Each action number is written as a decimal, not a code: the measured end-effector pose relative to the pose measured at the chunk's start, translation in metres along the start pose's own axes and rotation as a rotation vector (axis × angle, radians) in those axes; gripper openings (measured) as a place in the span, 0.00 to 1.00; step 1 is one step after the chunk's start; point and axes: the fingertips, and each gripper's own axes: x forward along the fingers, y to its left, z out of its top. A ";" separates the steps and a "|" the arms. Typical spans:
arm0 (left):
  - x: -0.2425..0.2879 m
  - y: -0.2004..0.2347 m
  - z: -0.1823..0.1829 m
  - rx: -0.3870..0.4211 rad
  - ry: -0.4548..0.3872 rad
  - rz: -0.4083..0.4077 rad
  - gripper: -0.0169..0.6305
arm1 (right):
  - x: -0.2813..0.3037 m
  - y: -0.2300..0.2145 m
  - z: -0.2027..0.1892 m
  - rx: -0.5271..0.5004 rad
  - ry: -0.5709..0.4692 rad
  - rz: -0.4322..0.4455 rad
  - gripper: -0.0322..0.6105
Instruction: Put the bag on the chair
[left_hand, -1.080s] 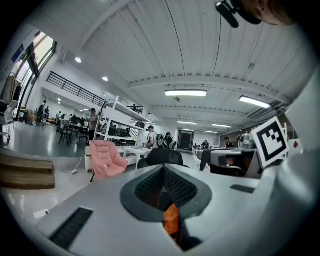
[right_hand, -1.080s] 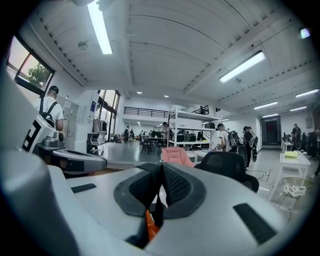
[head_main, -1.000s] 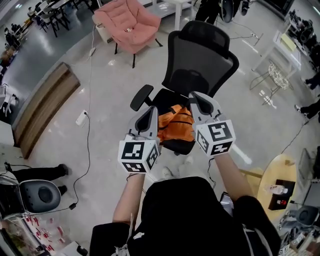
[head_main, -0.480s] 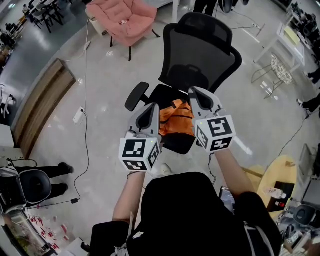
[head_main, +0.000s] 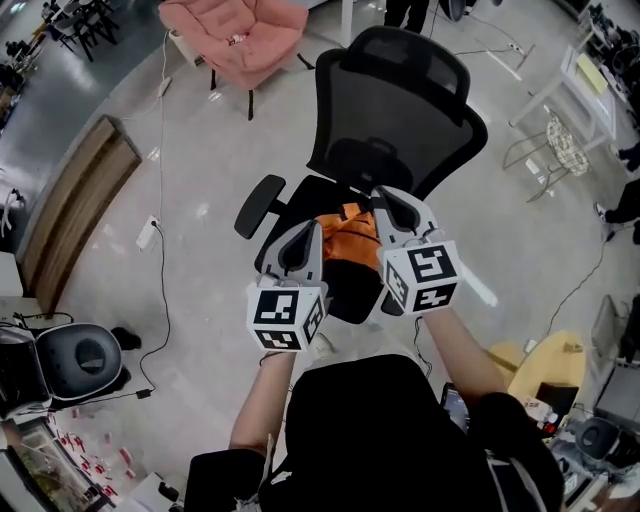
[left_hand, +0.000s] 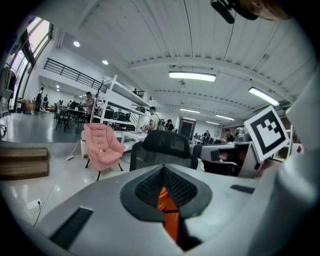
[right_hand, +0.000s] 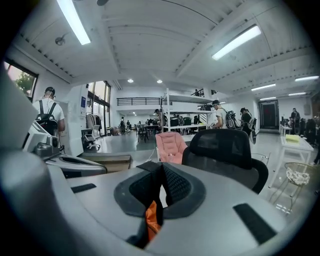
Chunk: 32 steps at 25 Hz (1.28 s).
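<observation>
A pink armchair stands at the far side of the pale, glossy floor. A white cable trails from beside it down to a power strip. Left of the strip lies a long wooden bench. A low seat with a grey cushion sits near the floor's left edge. Off right stand a wire-frame side table and, nearer, a round yellow-wood table.

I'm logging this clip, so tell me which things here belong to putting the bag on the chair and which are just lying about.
In the job: orange bag, gripped by the left tool and the right tool; black office chair.

Lying about: pink armchair, wooden bench, power strip on the floor, wire stool, yellow table.
</observation>
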 end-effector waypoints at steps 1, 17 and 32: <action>0.007 0.002 -0.002 -0.003 0.007 0.002 0.04 | 0.007 -0.004 -0.002 0.004 0.005 0.002 0.05; 0.090 0.028 -0.054 -0.059 0.112 0.066 0.04 | 0.093 -0.065 -0.047 0.076 0.084 0.021 0.05; 0.146 0.050 -0.096 -0.110 0.180 0.082 0.04 | 0.158 -0.097 -0.091 0.111 0.154 0.031 0.05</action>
